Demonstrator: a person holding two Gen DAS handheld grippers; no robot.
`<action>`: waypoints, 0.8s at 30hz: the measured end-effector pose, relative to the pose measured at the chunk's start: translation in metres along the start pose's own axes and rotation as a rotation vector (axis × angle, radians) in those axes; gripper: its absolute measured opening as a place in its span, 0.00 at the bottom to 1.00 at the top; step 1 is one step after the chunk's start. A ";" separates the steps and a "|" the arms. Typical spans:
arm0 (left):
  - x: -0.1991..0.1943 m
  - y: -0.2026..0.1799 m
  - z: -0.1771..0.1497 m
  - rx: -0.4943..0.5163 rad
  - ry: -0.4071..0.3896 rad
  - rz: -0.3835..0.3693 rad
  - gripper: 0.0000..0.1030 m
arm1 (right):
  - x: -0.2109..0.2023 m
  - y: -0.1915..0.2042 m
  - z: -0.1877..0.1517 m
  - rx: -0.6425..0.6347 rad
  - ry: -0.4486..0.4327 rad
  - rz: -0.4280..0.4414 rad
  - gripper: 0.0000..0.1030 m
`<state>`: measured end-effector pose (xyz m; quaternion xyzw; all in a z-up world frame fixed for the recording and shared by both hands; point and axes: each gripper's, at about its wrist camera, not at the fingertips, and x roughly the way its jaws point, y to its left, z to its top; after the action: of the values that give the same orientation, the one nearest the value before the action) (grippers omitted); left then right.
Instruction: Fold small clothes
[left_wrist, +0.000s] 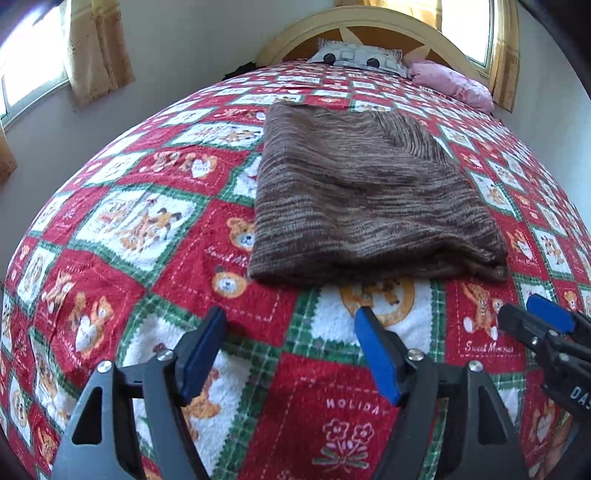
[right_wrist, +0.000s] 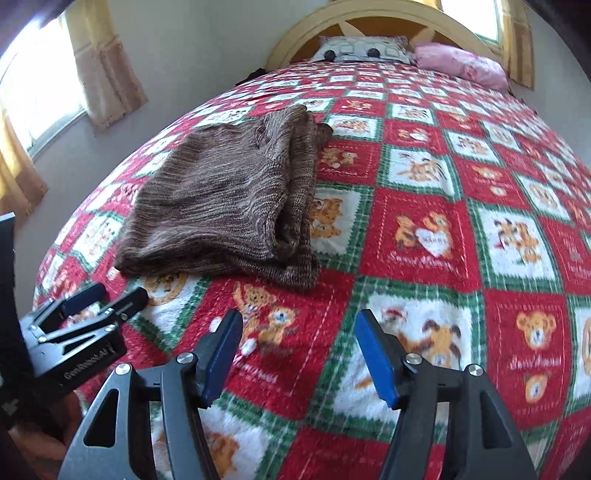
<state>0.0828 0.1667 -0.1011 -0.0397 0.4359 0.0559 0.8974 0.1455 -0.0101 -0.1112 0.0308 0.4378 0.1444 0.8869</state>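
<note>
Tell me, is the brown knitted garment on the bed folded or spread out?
Folded. The brown knitted garment lies as a compact rectangle, with stacked layers showing along its right edge.

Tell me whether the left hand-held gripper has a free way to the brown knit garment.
Probably yes. The left hand-held gripper is open and points at the brown knit garment, with only bare bedspread between them. The right hand-held gripper is off to the side.

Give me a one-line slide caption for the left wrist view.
Open left gripper hovers before the folded brown knit garment on the teddy-bear quilt.
</note>
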 end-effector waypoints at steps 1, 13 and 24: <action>-0.001 0.000 -0.001 0.002 0.003 0.000 0.73 | -0.004 0.000 -0.001 0.009 -0.005 0.000 0.63; -0.077 -0.002 -0.002 0.035 -0.214 0.013 1.00 | -0.080 0.023 -0.002 0.003 -0.192 -0.079 0.68; -0.137 0.001 0.007 0.039 -0.434 -0.011 1.00 | -0.151 0.049 -0.011 -0.069 -0.454 -0.212 0.69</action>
<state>0.0042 0.1599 0.0105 -0.0114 0.2334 0.0499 0.9710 0.0387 -0.0063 0.0066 -0.0140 0.2228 0.0550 0.9732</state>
